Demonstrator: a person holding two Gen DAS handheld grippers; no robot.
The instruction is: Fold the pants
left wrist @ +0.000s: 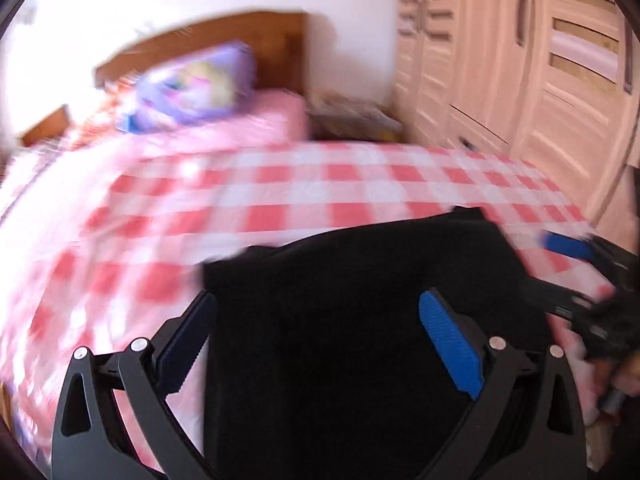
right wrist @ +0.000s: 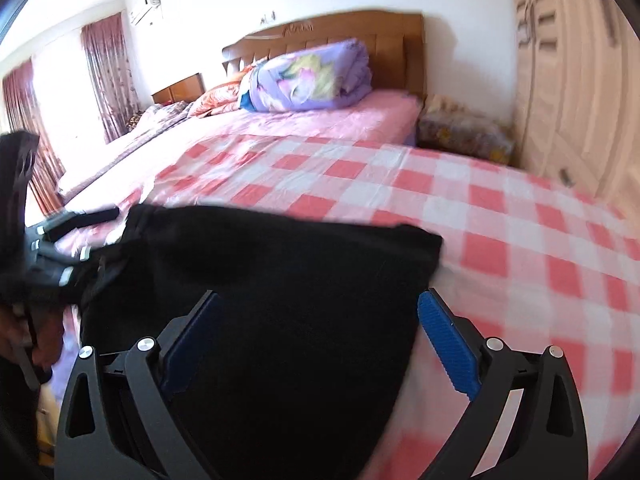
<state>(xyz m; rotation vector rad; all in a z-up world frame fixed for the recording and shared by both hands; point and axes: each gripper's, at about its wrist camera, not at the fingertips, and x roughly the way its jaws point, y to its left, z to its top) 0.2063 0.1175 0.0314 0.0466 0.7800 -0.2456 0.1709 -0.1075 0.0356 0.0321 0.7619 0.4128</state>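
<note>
Black pants (left wrist: 360, 256) lie bunched on the near part of a bed, over a red and white checked sheet (left wrist: 304, 184). My left gripper (left wrist: 319, 296) hovers open above them, its blue pads wide apart and pressing on nothing. My right gripper (right wrist: 320, 296) also stands open over the pants (right wrist: 280, 256), near their right edge, with nothing pinched. Each gripper shows in the other's view: the right gripper (left wrist: 538, 258) at the pants' right side, the left gripper (right wrist: 108, 236) at their left side. Both views are blurred.
A folded purple quilt (right wrist: 308, 76) lies at the head of the bed against a wooden headboard (right wrist: 392, 40). A pale wardrobe (left wrist: 520, 80) stands to the right. A low, cluttered stand (right wrist: 464, 128) sits between bed and wardrobe. Curtains (right wrist: 104, 80) hang at the far left.
</note>
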